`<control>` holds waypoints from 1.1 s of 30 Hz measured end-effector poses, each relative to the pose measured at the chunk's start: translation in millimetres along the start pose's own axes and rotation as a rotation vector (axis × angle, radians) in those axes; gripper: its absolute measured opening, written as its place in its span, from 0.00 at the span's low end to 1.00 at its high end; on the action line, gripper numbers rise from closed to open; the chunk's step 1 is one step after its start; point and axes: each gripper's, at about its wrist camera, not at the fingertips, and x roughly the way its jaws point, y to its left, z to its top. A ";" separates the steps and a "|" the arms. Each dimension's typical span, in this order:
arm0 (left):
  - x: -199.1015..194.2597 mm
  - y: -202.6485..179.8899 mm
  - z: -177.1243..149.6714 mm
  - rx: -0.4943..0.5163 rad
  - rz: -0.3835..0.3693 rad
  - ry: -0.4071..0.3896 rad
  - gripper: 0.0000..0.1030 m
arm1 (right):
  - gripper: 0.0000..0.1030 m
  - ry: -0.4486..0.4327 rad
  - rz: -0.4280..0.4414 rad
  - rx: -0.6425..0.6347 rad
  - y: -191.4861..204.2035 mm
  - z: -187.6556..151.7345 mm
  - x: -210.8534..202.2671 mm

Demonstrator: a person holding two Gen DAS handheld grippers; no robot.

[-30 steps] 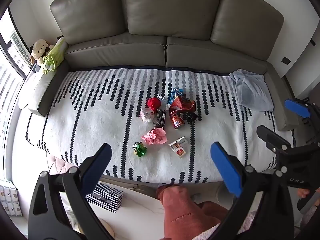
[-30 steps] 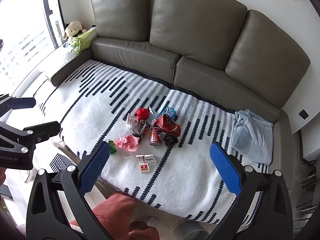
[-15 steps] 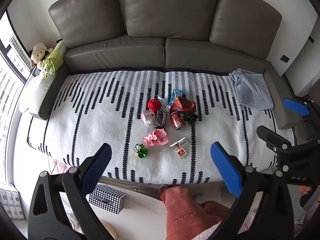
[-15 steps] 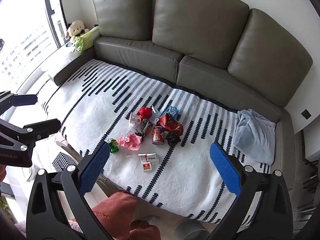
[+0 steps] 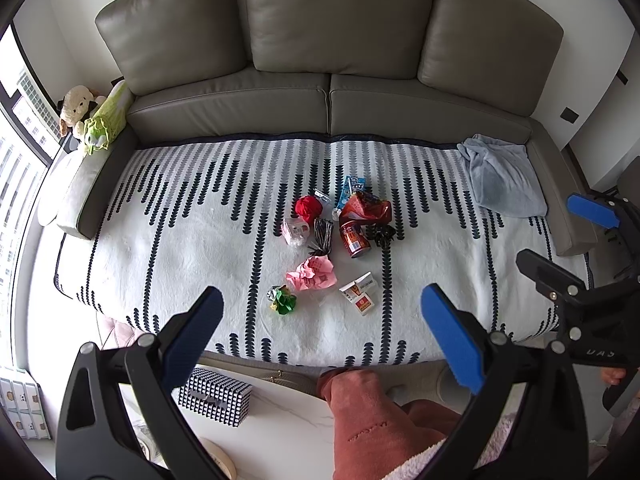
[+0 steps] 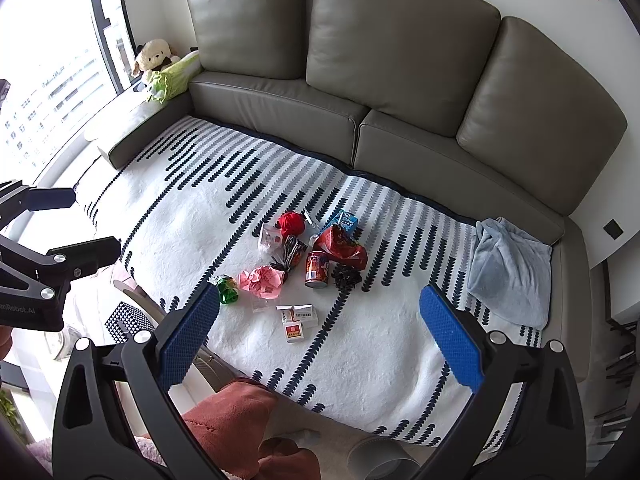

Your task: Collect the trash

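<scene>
Grey sofa (image 5: 328,100) under a striped blanket (image 5: 180,240), trash heaped mid-blanket.
Both claws, left (image 5: 320,328) and right (image 6: 316,328), hang empty with jaws apart above the blanket's front edge; the trash pile (image 5: 336,240) lies clustered, untouched, likely easing one-by-one pickup.

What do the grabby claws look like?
The left gripper and right gripper match: black frames with silver bolts and cut-out holes, and two flat fingers faced with bumpy blue pads. White lettering marks the sides. The person's clothing looks rust red.
</scene>
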 end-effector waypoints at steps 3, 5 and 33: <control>0.5 0.1 -0.1 -0.001 0.001 -0.001 0.96 | 0.94 0.000 0.007 -0.007 -0.5 -2.4 -1.8; 0.8 -0.1 0.0 -0.002 0.002 -0.002 0.96 | 0.94 0.003 0.010 -0.006 -3.8 -2.5 -0.3; -0.3 3.2 -8.7 0.011 0.011 0.007 0.96 | 0.94 0.004 0.024 0.003 -11.4 1.4 2.1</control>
